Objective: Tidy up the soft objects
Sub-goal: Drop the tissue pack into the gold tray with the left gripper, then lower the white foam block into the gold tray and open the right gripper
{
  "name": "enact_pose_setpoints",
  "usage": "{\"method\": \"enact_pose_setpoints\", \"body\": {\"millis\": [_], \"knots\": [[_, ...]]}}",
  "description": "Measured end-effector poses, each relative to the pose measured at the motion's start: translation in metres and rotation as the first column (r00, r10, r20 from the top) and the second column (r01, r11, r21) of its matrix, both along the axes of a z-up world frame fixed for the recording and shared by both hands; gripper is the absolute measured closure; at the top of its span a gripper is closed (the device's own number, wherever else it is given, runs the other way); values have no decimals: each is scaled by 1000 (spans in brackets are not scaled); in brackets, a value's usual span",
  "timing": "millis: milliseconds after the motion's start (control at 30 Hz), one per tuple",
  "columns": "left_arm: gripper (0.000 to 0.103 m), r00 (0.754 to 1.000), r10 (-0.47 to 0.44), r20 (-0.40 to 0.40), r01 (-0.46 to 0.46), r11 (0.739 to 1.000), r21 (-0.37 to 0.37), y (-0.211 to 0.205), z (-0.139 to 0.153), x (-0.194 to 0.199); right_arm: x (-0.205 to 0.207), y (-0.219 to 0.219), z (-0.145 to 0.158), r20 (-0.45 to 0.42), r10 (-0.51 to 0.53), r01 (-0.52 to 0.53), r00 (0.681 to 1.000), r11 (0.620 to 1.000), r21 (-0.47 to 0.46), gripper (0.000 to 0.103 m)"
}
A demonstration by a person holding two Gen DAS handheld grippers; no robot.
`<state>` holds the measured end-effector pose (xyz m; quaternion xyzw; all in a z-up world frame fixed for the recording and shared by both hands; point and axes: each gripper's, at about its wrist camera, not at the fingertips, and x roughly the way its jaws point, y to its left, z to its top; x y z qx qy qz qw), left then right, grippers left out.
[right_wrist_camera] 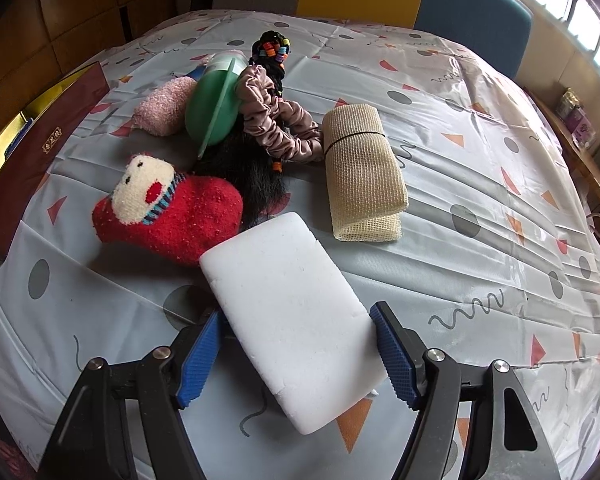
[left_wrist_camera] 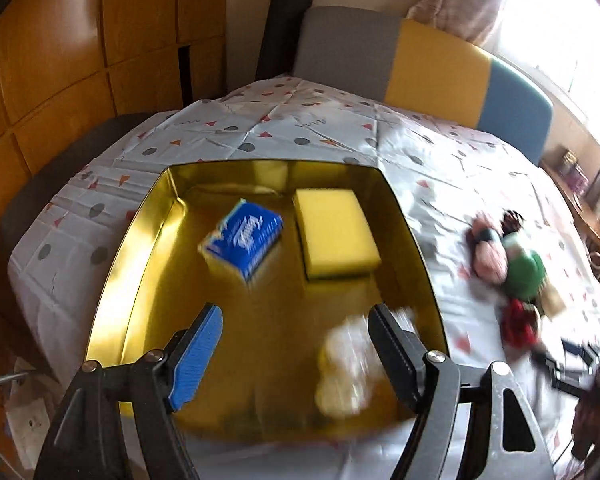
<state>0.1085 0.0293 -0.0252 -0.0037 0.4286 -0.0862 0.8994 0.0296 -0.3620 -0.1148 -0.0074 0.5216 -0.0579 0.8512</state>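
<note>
On the surface point(right_wrist_camera: 480, 208), the right hand-held gripper point(right_wrist_camera: 296, 354) brackets the white sponge point(right_wrist_camera: 288, 312), grip unconfirmed: squeeze evenly mid-sides. Left hand-held gripper point(left_wrist_camera: 296, 354) hangs agape, empty, over the gold tin point(left_wrist_camera: 140, 236).

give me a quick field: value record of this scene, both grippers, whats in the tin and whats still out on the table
left gripper: open, empty, above the gold metal tin
in tin: blue tissue pack, yellow sponge, blurred whitish object
right gripper: fingers either side of the white foam block; grip uncertain
on table: red face sock, beige mesh roll, pink satin scrunchie, green plastic dish
</note>
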Motion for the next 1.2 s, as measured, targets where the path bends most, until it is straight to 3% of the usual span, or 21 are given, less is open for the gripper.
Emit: {"method": "enact_pose_setpoints", "body": {"millis": [200,467,667,800,933,1033,1200], "knots": [[27,1000,19,21,-20,1000,4,6,1,-35,-3,3,2,-23,-22,22,999,1000,-6,32],[27,998,35,55,-35,999,2,17,5,-51,-26,10,12,-71,-91,90,993,996,-25,37],[27,997,52,53,-51,998,-21,27,5,-53,-42,16,60,68,-147,142,987,988,67,37],[27,996,72,53,-70,997,-37,35,4,-53,-34,50,91,136,-66,51,989,992,114,37],[27,991,119,61,-115,992,-60,53,7,-54,-9,115,113,174,97,-125,980,979,160,37],[27,982,176,74,-170,982,-76,74,11,-54,16,172,118,171,219,-252,961,947,201,37],[27,961,265,75,-259,962,-87,111,13,-54,57,252,106,125,324,-347,938,880,325,36]]}}
